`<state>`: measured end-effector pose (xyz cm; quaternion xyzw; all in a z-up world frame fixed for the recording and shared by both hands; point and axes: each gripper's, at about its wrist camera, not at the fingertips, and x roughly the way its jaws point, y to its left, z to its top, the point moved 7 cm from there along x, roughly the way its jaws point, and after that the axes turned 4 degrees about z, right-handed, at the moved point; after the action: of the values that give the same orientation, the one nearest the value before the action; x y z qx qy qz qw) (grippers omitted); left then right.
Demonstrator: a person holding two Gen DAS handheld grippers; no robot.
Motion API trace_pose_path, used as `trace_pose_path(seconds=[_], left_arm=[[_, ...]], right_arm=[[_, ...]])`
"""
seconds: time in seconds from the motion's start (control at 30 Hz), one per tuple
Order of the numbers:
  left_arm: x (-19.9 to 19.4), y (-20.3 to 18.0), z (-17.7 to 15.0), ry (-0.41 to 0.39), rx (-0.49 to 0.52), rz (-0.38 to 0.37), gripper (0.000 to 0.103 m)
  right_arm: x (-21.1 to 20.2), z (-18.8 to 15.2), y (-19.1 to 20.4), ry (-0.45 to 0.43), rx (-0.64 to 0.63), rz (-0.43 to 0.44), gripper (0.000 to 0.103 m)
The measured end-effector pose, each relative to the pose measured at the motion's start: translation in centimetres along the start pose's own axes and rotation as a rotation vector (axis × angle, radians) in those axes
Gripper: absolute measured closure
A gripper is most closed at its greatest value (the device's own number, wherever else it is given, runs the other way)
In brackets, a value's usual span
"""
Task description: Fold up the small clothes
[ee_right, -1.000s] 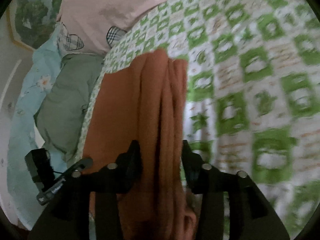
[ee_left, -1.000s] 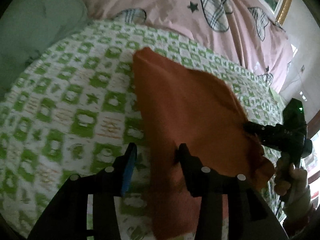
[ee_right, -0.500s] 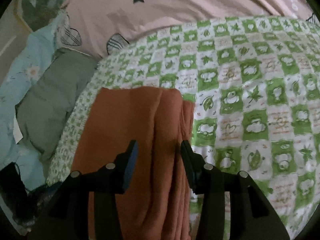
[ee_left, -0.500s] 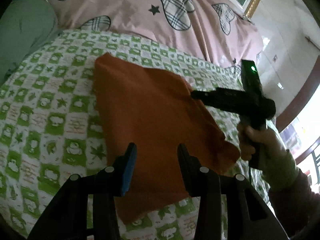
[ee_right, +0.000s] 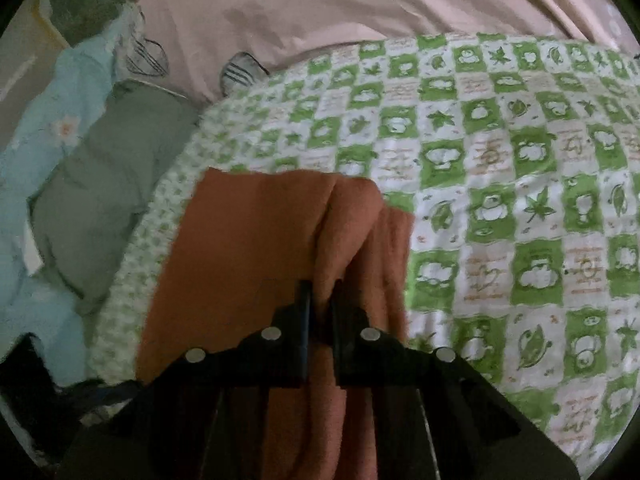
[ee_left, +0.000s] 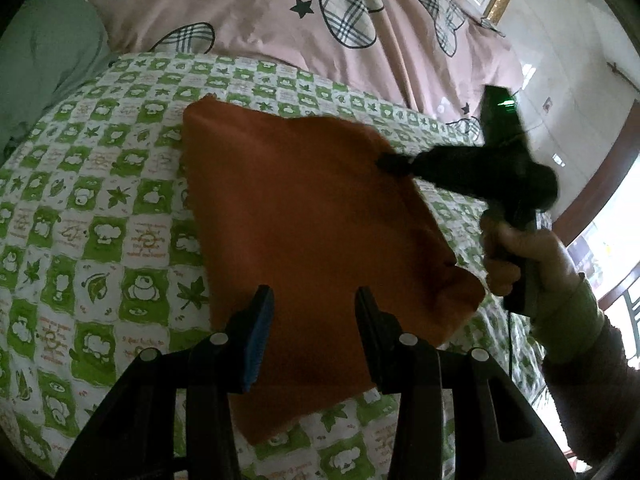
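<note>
Through the left wrist camera I saw my left gripper [ee_left: 310, 330] with its jaws spread wide and nothing between them, hanging over the near edge of the orange cloth [ee_left: 304, 232]. The cloth lay on the green-and-white checked quilt [ee_left: 92, 208], roughly in the middle of it, its far corner pointing toward the pink heart-print duvet [ee_left: 280, 12] along the quilt's far edge. It read as a rough square with its right-hand corner curled up and doubled, so I judged at least one fold was in, though I could not count the layers from there. In the same view the right gripper [ee_left: 394, 163], held in my right hand [ee_left: 520, 256], had its tip at the cloth's right edge near the far corner; it was blurred, so that view alone could not settle its grip. Through the right wrist camera the answer was plain: the right gripper [ee_right: 320, 312] had its jaws drawn nearly together on a raised ridge of the orange cloth [ee_right: 240, 264], which bunched into soft pleats just ahead of the fingers. The cloth lay close to the quilt's [ee_right: 520, 184] left edge, beside a grey-green pillow [ee_right: 100, 200]. My reading was that the fold was under way, not finished: an edge was pinched and lifted, and carrying it across, laying it flat and smoothing the corner all remained.
</note>
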<state>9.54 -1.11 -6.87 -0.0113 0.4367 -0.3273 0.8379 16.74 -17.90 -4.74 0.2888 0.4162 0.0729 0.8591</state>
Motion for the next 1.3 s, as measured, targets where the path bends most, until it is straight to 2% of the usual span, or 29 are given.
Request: trace_pose_path(seconds=[0.07,0.13,0.23,0.33,0.47,0.57,0.6,0.67,0.73,0.8,0.83,0.9,1.0,1.13,1.3], left_arm=[[-0.1,-0.1,-0.1,0.002,0.011,-0.011,0.062],[0.3,-0.4,-0.6,0.017,0.020,-0.031,0.062],[1.8,-0.7,-1.6,0.054,0.035,-0.031,0.067],[2.6,-0.9,-2.3,0.068,0.066,0.002,0.067],[2.0,-0.9,-1.9,0.066,0.057,-0.004,0.067],[1.1,-1.0,-0.3,0.021,0.046,-0.006,0.067],[1.0,-1.0,0.6,0.002,0.039,-0.005,0.067],[1.6,-0.7,2.0,-0.003,0.018,0.002,0.067],[2.9,-0.1,2.9,0.005,0.016,0.034,0.067],[5.0,0.9,2.7,0.055,0.018,0.090,0.070],[6.0,1.6,2.2,0.084,0.012,0.115,0.078],[6.7,2.3,1.8,0.084,0.011,0.126,0.082],[6.7,2.1,1.9,0.081,0.031,0.138,0.082],[5.6,1.8,1.9,0.074,0.028,0.149,0.083],[1.6,0.9,0.5,0.015,0.002,0.078,0.083]], right_arm=[[-1.9,0.1,0.4,-0.056,-0.001,0.014,0.093],[-3.0,-0.3,-0.8,-0.086,0.014,-0.023,0.093],[-1.2,-1.6,-4.4,-0.028,0.089,-0.098,0.093],[0.4,-2.2,-5.7,0.005,0.134,-0.074,0.092],[-1.3,-1.2,-4.0,-0.056,0.108,-0.058,0.089],[-3.3,0.0,-1.8,-0.106,0.056,-0.107,0.089],[-3.5,0.2,-1.0,-0.117,0.050,-0.097,0.089],[-3.4,0.4,0.5,-0.109,0.048,-0.036,0.089],[-2.0,-0.2,1.4,-0.056,0.053,-0.007,0.089],[-0.3,-1.2,0.8,-0.015,0.071,-0.030,0.089],[0.4,-1.6,-0.1,0.001,0.081,-0.058,0.089],[1.6,-2.8,-2.7,0.027,0.127,-0.100,0.091],[1.8,-3.4,-4.8,0.004,0.174,-0.057,0.099],[0.2,-3.3,-3.7,-0.013,0.135,-0.082,0.096],[-4.9,-5.5,0.4,-0.077,0.052,-0.032,0.094]])
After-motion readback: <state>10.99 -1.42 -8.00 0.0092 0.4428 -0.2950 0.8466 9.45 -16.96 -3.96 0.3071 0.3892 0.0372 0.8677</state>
